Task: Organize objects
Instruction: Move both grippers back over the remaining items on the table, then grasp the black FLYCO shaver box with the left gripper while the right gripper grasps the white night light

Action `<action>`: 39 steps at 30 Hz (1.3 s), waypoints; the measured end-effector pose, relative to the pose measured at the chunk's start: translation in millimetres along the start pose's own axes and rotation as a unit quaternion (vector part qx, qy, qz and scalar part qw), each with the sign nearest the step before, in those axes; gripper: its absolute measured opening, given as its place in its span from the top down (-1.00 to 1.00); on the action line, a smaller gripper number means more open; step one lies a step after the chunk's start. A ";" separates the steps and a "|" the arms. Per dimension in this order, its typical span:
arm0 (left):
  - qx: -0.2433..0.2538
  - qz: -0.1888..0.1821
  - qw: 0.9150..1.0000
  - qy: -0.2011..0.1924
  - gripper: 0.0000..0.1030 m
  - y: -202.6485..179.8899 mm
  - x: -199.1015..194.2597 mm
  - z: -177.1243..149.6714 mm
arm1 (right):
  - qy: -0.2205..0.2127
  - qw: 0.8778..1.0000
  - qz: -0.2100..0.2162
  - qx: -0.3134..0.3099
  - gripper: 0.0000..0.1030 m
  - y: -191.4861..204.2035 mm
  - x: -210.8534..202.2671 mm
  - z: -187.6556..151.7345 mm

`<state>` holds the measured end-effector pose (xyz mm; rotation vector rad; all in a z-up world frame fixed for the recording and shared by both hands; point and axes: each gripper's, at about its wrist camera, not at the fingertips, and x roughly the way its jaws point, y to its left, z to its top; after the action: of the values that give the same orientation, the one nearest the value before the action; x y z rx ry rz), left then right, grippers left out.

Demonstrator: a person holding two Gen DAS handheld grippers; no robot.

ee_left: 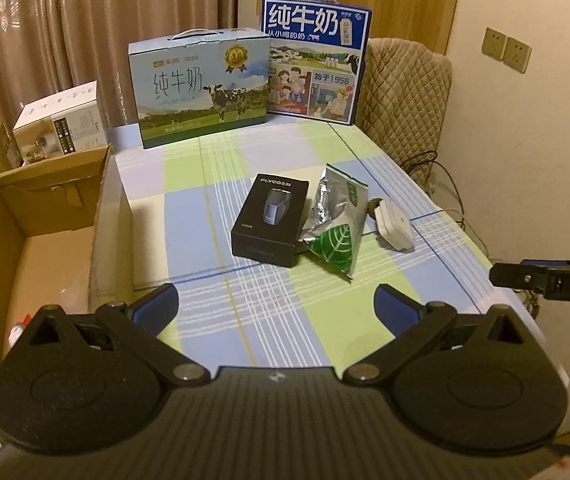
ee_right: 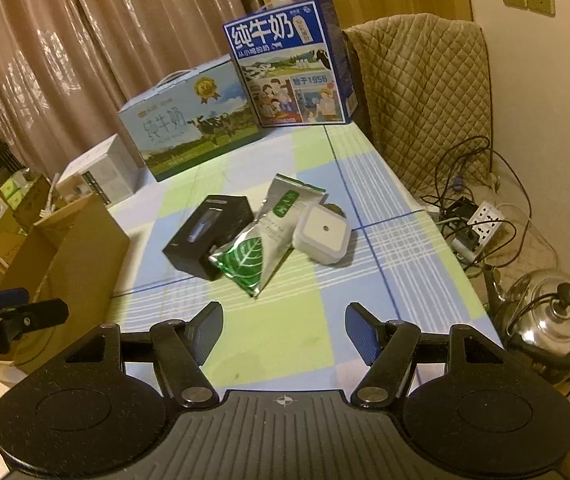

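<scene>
Three small things lie bunched mid-table, left to right: black shaver box (ee_left: 271,220), foil leaf pouch (ee_left: 335,222) leaning on it, white square gadget (ee_right: 322,234) (half hidden from the left wrist). Both the left gripper (ee_left: 275,308) and the right gripper (ee_right: 283,330) hang wide, empty. Grabbing the box could drag the pouch. Only the right view shows the kettle (ee_right: 551,320); the left looks into the cardboard carton (ee_left: 41,216).

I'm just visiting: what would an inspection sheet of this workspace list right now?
Surface: checked tablecloth, mostly bare.
Job's things: black box, green leaf pouch leaning on it, white square case against the pouch.
Clutter: two milk cartons at the far edge; open cardboard box on the left.
Grippers: left gripper and right gripper open, empty.
Cables: tangle with power strip on the right.
Surroundings: curtains, quilted chair cover, steel kettle.
</scene>
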<state>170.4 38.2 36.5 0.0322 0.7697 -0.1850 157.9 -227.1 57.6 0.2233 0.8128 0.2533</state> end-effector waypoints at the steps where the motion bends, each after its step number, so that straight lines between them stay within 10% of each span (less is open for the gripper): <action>1: 0.000 0.002 1.000 0.002 -0.98 0.7 5.9 2.8 | 0.001 1.000 -0.001 -0.003 -0.26 -2.1 5.1 2.4; 39: 0.029 0.007 0.998 0.049 -0.97 13.5 195.0 58.9 | 0.041 0.997 0.006 0.071 -0.27 -61.7 200.1 54.7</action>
<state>350.5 15.7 -57.2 0.1025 0.8623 -0.1929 338.8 -229.5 -61.1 0.3544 0.9120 0.2175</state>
